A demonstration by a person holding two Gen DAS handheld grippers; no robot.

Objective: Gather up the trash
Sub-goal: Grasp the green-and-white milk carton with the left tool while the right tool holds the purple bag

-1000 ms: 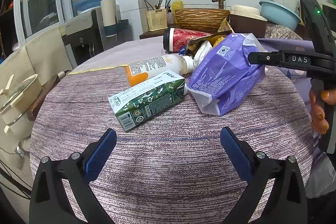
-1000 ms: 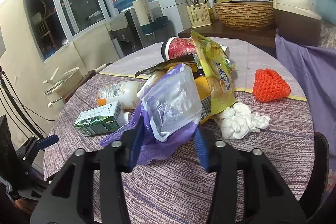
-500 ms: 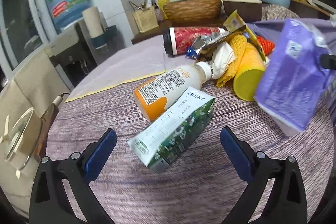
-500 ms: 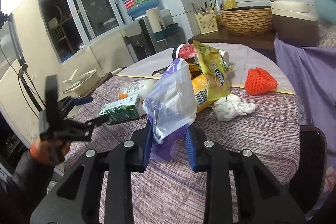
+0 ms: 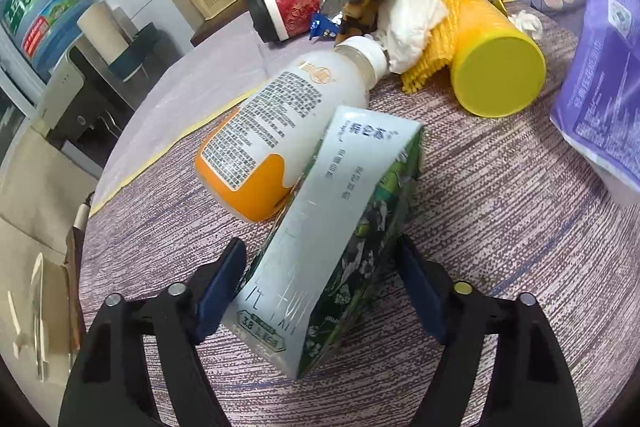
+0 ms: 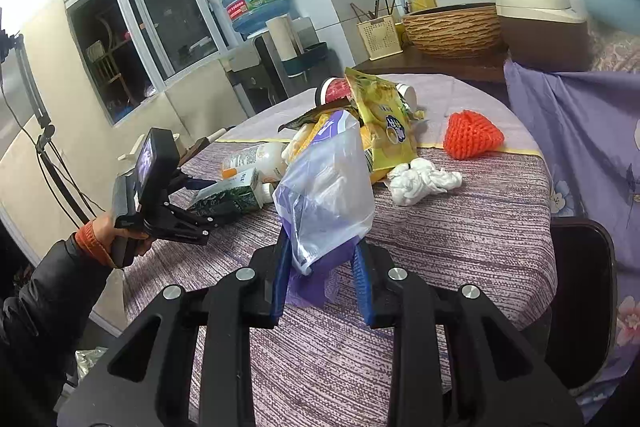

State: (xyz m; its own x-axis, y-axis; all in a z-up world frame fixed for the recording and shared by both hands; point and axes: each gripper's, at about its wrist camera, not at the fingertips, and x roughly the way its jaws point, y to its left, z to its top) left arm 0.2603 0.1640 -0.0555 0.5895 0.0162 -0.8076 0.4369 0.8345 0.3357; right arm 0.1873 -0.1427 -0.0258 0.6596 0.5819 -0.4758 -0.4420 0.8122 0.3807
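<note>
The milk carton (image 5: 340,235), previously unapproached, is now straddled by the half-closed left claw (image 5: 320,291), while the purple bag (image 6: 328,195) is kept clamped in the right claw (image 6: 322,283).

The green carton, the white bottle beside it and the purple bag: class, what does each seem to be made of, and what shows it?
Green carton: probably coated paperboard; sharp folded edges, a slight sheen.
White bottle: likely plastic; smooth, faintly translucent neck, glossy printed label.
Purple bag: thin plastic film; partly see-through, crumpled, pinched in the right hand-held gripper.
</note>
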